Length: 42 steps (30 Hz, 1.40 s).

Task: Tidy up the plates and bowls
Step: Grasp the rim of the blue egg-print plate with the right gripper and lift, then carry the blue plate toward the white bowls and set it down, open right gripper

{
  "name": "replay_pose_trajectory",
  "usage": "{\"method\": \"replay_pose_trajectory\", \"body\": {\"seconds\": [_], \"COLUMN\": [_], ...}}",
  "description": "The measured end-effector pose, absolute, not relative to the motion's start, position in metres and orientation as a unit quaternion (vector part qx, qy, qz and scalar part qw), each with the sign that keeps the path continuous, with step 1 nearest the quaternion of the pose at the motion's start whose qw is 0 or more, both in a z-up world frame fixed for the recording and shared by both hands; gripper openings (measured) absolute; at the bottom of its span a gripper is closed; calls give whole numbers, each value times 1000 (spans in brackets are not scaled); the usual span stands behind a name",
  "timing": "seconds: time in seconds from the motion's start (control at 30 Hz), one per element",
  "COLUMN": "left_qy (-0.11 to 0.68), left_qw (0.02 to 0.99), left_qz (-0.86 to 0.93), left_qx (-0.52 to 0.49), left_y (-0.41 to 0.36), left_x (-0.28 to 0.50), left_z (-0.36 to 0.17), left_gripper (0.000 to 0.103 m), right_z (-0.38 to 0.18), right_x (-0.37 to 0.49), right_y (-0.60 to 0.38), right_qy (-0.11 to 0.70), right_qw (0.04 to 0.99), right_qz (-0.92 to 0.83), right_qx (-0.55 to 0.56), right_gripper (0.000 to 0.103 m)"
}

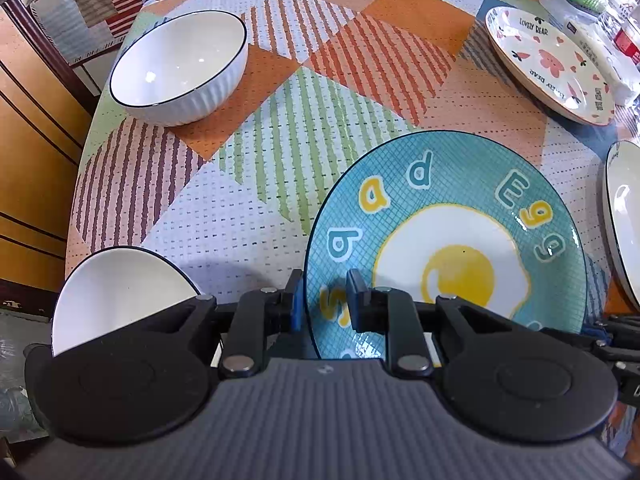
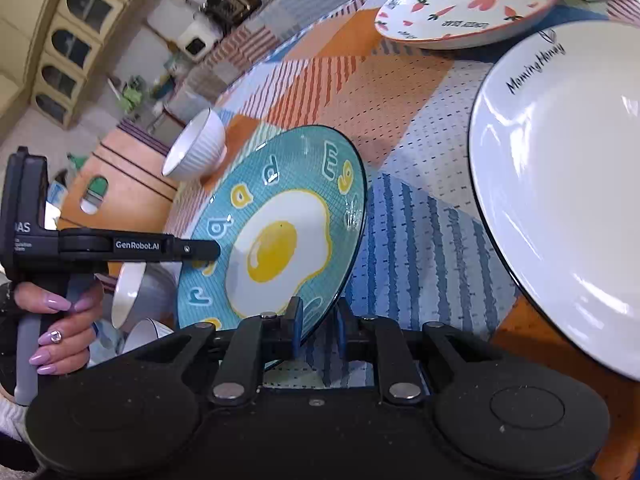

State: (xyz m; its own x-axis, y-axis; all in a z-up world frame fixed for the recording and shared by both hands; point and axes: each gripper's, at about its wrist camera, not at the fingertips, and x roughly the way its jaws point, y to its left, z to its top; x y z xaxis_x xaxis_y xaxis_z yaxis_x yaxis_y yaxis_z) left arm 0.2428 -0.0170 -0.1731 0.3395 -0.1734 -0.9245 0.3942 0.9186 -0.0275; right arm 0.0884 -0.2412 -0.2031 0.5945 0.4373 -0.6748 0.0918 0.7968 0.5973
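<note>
1. The round turquoise ceramic plate painted with a fried egg and letters (image 1: 448, 240) lies on the patchwork-patterned tablecloth (image 1: 248, 184), its near rim clenched by both grippers: the left gripper (image 1: 324, 300) straddles the left edge, the right gripper (image 2: 318, 330) the right edge.
2. Only the left wrist view shows the ribbed white bowl with a dark rim (image 1: 180, 68) fully, well apart at the far left, and a second white bowl (image 1: 116, 296) half hidden behind the gripper body.
3. Only the right wrist view shows the person's hand (image 2: 60, 336) on the left gripper's handle, and the large white plate lettered in black (image 2: 560, 184) nearly whole.
4. The cream plate with pink bear and carrot prints (image 2: 468, 4) shows in both views, cut off in each.
</note>
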Motion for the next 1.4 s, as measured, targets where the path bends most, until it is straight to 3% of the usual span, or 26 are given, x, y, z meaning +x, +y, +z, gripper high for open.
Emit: {"method": "replay_pose_trajectory", "body": {"seconds": [0.57,1.1,1.23,1.4], "left_qy": [511,522,532,518], "left_qw": [847,843,839,848], "left_qz": [-141,-122,-111,-109], "left_qx": [44,48,29,17], "left_y": [-23,-43,-43,-40], "left_x": [288,303,304,292], "left_z": [-152,-177,-173,-149], "left_gripper": [21,21,23,26], "right_z": [-163,-180,-176,-159], "right_x": [164,209,208,201], "right_y": [-260,-274,-262,-253], "right_qy": [428,446,459,459], "right_qw": [871,869,872,880], "right_qz": [162,158,145,114], "right_qx": [180,145,90,43], "right_gripper": [22,24,34,38]}}
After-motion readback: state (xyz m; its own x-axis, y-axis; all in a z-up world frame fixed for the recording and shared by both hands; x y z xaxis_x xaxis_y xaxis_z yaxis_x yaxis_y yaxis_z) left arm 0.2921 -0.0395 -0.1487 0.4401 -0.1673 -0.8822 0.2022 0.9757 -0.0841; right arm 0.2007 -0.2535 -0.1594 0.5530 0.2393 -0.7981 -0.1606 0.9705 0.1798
